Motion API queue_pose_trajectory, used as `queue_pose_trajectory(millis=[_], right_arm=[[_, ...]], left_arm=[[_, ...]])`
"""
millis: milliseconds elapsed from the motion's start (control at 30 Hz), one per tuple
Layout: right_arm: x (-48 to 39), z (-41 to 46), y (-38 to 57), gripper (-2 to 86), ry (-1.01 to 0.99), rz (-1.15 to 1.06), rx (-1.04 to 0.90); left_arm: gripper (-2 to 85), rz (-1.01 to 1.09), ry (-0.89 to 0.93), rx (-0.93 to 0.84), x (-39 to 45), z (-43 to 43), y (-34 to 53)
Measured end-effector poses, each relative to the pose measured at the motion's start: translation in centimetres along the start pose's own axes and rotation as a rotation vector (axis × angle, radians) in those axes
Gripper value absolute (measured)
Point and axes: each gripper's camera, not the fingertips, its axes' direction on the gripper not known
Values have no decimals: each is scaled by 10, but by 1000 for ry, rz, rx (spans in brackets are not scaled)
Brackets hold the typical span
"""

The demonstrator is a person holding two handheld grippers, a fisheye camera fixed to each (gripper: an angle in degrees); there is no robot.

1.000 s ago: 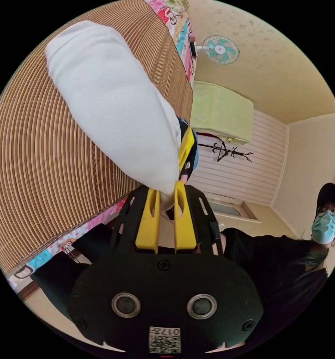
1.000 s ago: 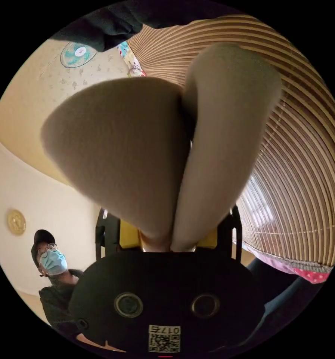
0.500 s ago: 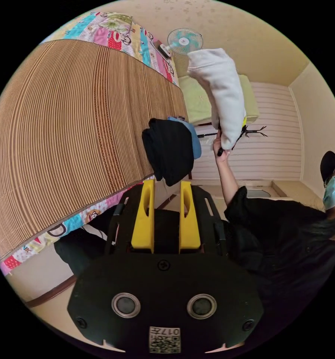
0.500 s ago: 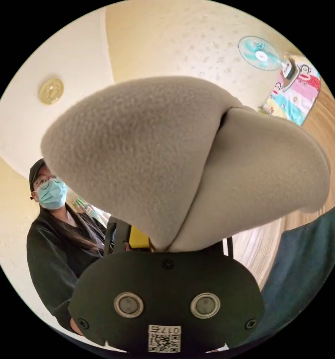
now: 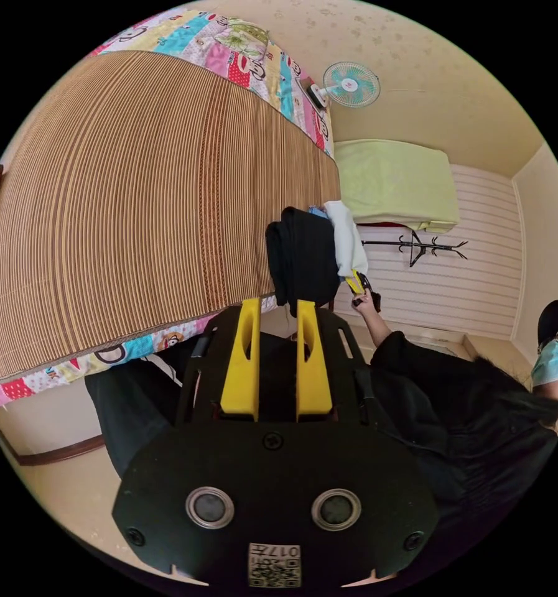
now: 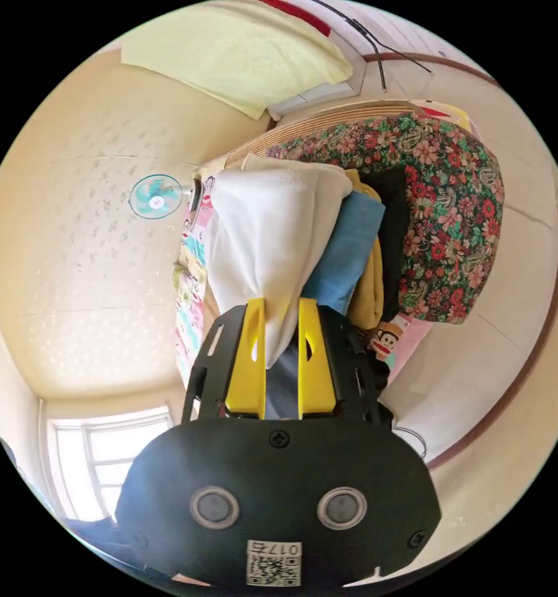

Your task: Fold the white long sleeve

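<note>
The white long sleeve (image 6: 266,242) is folded into a thick bundle and rests against a stack of folded clothes: blue (image 6: 344,261), yellow (image 6: 369,292) and black (image 6: 394,230). My right gripper (image 6: 281,305) is shut on the bundle's lower corner, with white cloth wedged between its yellow jaws. In the left gripper view the white long sleeve (image 5: 347,242) lies on the black folded pile (image 5: 300,261) at the mat's edge. There a hand holds the right gripper (image 5: 356,285) at it. My left gripper (image 5: 277,306) stands open, holding nothing, short of the pile.
A striped bamboo mat (image 5: 135,186) covers the bed over a patchwork quilt (image 5: 241,50). A floral cushion (image 6: 453,205) lies behind the stack. A fan (image 5: 351,84) hangs on the wall. The person in black (image 5: 471,404) stands beside the bed.
The left gripper let go of the white bundle and drew back. The right gripper carried the bundle through the air and set it on the stack of folded clothes.
</note>
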Motion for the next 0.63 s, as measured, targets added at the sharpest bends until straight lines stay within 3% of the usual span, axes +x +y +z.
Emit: queue_pose_trajectory(millis=[67, 200, 333, 400, 500, 600, 633], right_arm=[[-27, -1, 61, 26, 162, -45, 71], [-82, 36, 158, 9, 357, -222, 70], [-202, 111, 269, 3, 658, -645, 114], [-265, 133, 321, 3, 672, -910, 220], [-354, 137, 386, 2, 466, -1144, 370], [-410, 109, 426, 3, -35, -1284, 392], [-420, 100, 433, 3, -304, -1306, 341]], left_arm=[[86, -4, -11, 12, 5, -4, -1], [61, -53, -60, 72, 6, -26, 0], [4, -60, -137, 121, 5, -61, 1], [-5, -37, -239, 149, 6, -91, 5], [-8, 7, -391, 150, 4, -129, 10], [-7, 41, -545, 176, -1, -171, 21], [-7, 40, -572, 183, -3, -179, 23]])
